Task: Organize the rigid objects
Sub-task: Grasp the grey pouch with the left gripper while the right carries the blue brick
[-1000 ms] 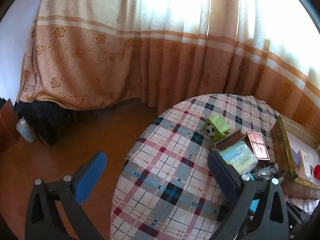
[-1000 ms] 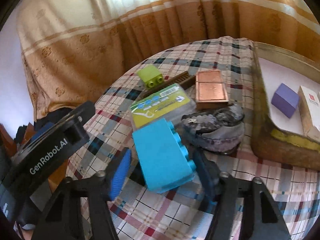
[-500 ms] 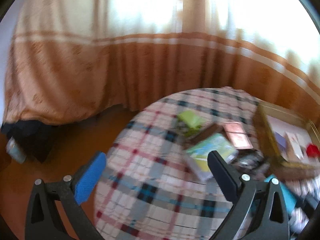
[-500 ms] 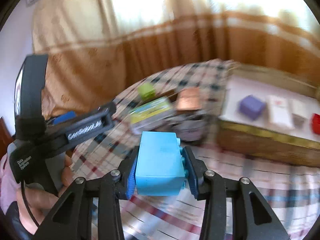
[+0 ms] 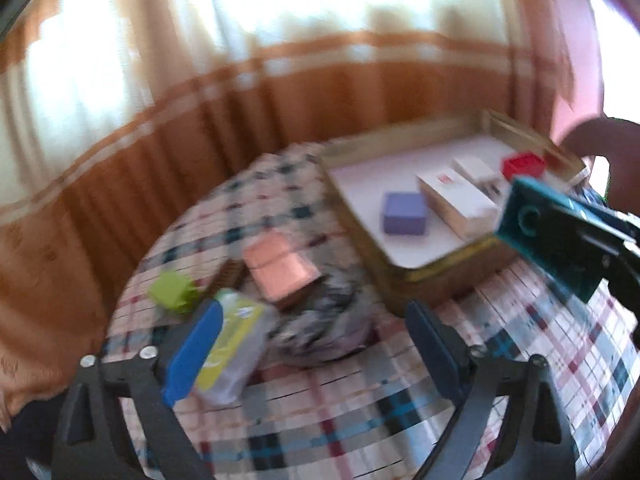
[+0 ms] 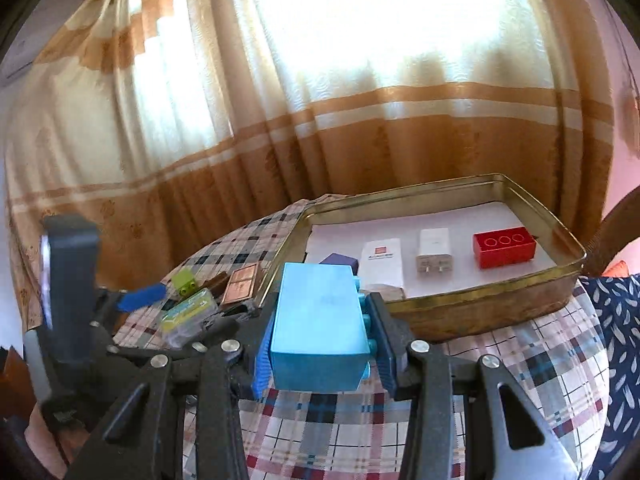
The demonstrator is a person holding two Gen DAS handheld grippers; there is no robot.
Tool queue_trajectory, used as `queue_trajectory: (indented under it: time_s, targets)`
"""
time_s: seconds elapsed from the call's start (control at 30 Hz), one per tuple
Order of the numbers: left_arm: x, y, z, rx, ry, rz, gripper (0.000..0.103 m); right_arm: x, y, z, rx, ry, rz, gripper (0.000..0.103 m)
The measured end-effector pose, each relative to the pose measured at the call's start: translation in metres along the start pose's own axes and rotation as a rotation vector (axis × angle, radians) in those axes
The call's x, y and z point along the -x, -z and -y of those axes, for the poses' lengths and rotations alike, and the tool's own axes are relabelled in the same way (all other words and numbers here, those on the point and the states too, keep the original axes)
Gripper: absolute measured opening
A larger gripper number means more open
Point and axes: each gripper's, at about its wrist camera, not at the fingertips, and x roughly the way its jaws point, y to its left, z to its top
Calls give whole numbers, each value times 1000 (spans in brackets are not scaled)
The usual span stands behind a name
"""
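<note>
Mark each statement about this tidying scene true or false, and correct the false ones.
1. The right gripper holds a blue block. True.
2. The red brick lies on the checked cloth. False: it lies in the metal tray.
3. The white charger is in the tray. True.
4. The green block is in the tray. False: it sits on the cloth.
5. The left gripper holds the purple block. False: nothing sits between its closing jaws.

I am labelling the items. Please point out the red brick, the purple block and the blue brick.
red brick [image 6: 504,246]: right wrist view, front face.
purple block [image 5: 404,213]: left wrist view, top face.
blue brick [image 6: 318,312]: right wrist view, top face.
</note>
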Motion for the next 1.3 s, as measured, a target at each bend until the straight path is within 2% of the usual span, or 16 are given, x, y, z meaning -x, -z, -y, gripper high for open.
queue_trajectory:
  time_s: [0.07,0.13,0.37,0.53,0.6,0.63,0.67,0.73,0.83,0.93,1.0,1.1,1.23,1.3]
  targets:
    - [-9,-4,4,-17,54,-36,76,-1,1,0,-3,0,-3,45]
    - [-21,-6,4,-10,102,-95,68,-1,1,0,-3,-2,-2,45]
    - [-23,-3,1,-17,136,-96,68,-5,4,7,-30,-10,-18,45]
    - [-31,-1,-11,45,160,-129,69,-4,6,10,-47,-11,-20,45]
    - [-35,-1,-17,65,173,-142,65,-5,6,10,-46,-10,-22,45]
    - [-39,0,-17,69,183,-161,56,-5,6,9,-45,-10,-24,45]
    - [-44,1,-17,76,196,-190,52,-5,6,9,-45,-11,-24,45]
    - [-49,0,-19,104,213,-210,51,-4,6,9,-46,-11,-25,45]
    - [-47,-1,-15,94,192,-210,50,-5,5,10,-52,-8,-25,45]
    - [-41,2,-16,139,175,-208,44,-5,6,10,-54,-6,-27,45]
    - [-38,5,-17,165,166,-199,43,-4,6,10,-52,-3,-20,45]
    - [-28,8,-20,184,103,-163,43,-3,6,8,-43,2,-8,45]
    - [-19,16,-32,311,102,-131,43,-2,6,6,-30,8,-2,45]
    - [-15,16,-36,334,66,-106,43,-1,6,6,-30,10,3,45]
